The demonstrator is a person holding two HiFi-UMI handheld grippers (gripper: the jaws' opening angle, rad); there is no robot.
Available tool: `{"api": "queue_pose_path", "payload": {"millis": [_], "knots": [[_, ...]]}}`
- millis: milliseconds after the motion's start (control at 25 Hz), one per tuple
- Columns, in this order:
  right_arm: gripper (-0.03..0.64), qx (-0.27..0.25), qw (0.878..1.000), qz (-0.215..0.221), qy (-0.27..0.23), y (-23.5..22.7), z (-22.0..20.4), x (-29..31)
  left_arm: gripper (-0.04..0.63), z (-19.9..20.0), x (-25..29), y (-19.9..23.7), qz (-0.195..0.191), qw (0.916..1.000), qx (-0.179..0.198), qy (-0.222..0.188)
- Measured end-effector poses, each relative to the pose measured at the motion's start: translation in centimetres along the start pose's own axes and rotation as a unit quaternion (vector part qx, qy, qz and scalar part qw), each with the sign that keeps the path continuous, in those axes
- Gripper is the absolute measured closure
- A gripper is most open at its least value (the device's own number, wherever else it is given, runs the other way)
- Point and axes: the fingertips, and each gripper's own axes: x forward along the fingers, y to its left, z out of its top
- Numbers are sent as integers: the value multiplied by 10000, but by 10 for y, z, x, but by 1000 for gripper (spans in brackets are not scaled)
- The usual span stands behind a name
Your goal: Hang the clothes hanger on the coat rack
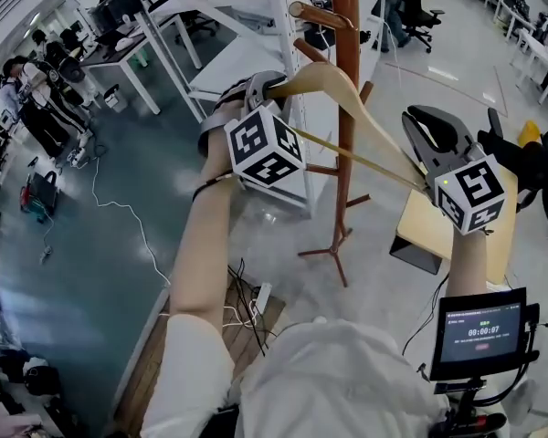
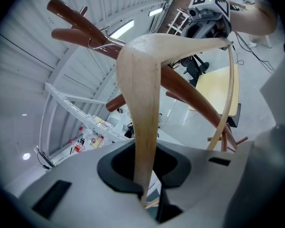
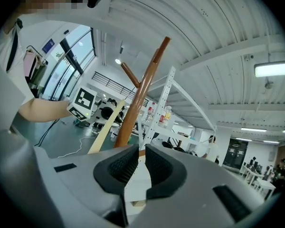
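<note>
A pale wooden clothes hanger [image 1: 347, 94] is held up in front of the brown coat rack [image 1: 347, 26], its apex close to the pole, just below the pegs [image 1: 315, 15]. My left gripper [image 1: 269, 85] is shut on the hanger's left arm [image 2: 145, 108], which runs straight up from between the jaws. My right gripper [image 1: 425, 167] is at the hanger's right end, its jaws nearly closed with wood between them. In the right gripper view the hanger [image 3: 104, 127] slants left toward the left gripper [image 3: 102, 113], with the rack pole [image 3: 137, 99] ahead. The hanger's hook is not clearly visible.
A white shelving frame [image 1: 283, 71] stands just behind the rack. A yellow-topped table [image 1: 429, 231] sits to the right of the rack's feet [image 1: 333, 254]. A small screen [image 1: 482, 331] is at the lower right. Cables trail on the floor [image 1: 119, 208], and people stand at the far left.
</note>
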Motion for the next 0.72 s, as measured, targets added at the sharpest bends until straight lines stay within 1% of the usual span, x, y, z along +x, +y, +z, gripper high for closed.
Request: {"api": "queue_pose_path", "payload": {"millis": [400, 520, 640, 720], "knots": [[568, -26, 9994, -296, 170, -19, -16, -14, 545, 7, 22, -10, 34, 9995, -230, -224], [568, -30, 9995, -281, 170, -17, -18, -19, 545, 7, 20, -9, 69, 9991, -308, -276], [568, -39, 9997, -194, 164, -13, -20, -19, 541, 6, 15, -7, 52, 9983, -463, -359], [568, -62, 9998, -144, 145, -12, -19, -18, 512, 6, 9, -5, 21, 9972, -594, -454]]}}
